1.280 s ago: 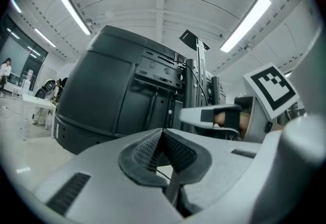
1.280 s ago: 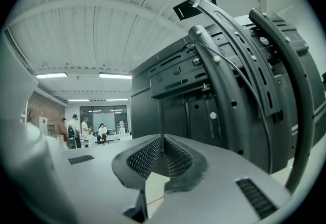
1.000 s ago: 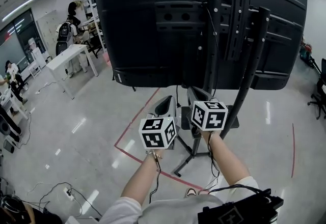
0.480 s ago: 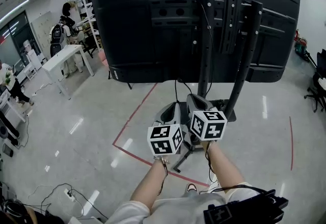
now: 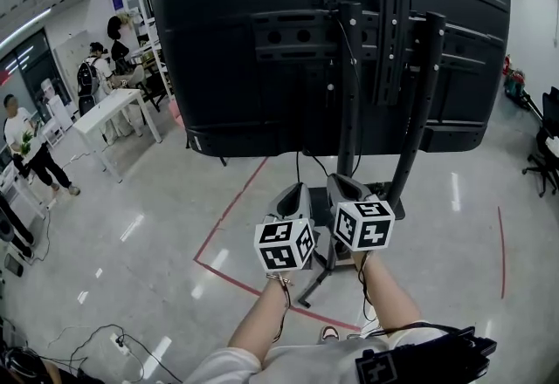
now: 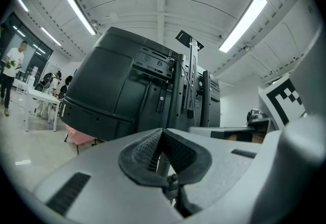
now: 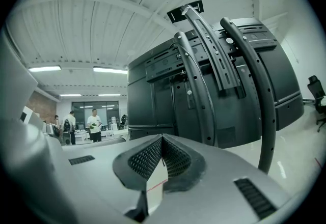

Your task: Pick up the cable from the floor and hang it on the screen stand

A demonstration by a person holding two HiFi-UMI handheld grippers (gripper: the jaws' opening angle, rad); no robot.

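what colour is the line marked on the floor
The floor line is red, clearest in the head view.

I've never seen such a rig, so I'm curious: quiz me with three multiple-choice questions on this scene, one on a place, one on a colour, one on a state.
1. Where is the white table? A left of the screen; B under it; C right of it.
2. The floor line is: A yellow; B red; C blue.
3. The right gripper is: A wide open; B shut on a cable; C shut, empty.
Answers: A, it stands at the head view's left, beside the screen; B, it shows red; C, its pads meet with nothing between.
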